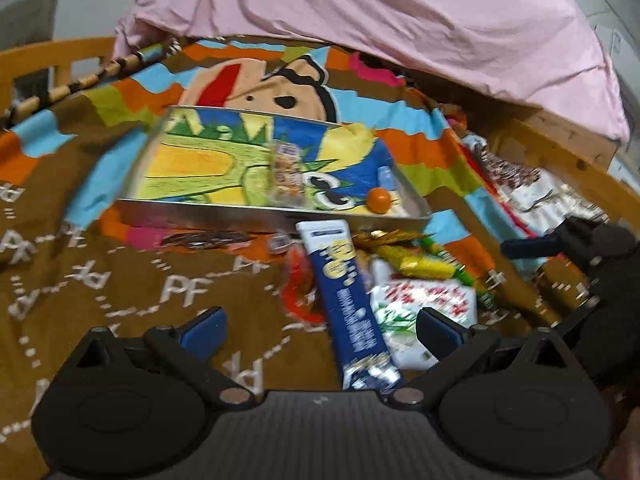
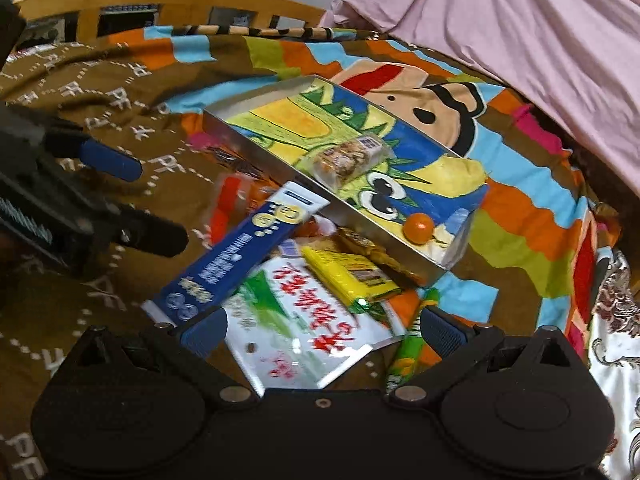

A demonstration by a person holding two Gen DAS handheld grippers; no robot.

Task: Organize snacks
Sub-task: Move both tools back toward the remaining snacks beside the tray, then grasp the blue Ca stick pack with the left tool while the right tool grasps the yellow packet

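A bed [image 2: 120, 92] with a brown blanket holds a tray [image 2: 248, 136] at 12 o'clock. Both tools, left tool [image 1: 320, 330] and right tool [image 2: 320, 332], are wide, holding nothing.

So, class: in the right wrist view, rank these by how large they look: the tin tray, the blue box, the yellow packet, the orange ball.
1. Tin tray
2. Blue box
3. Yellow packet
4. Orange ball

The box lies nearer the camera than the tray, yet the tray looks clearly bigger.
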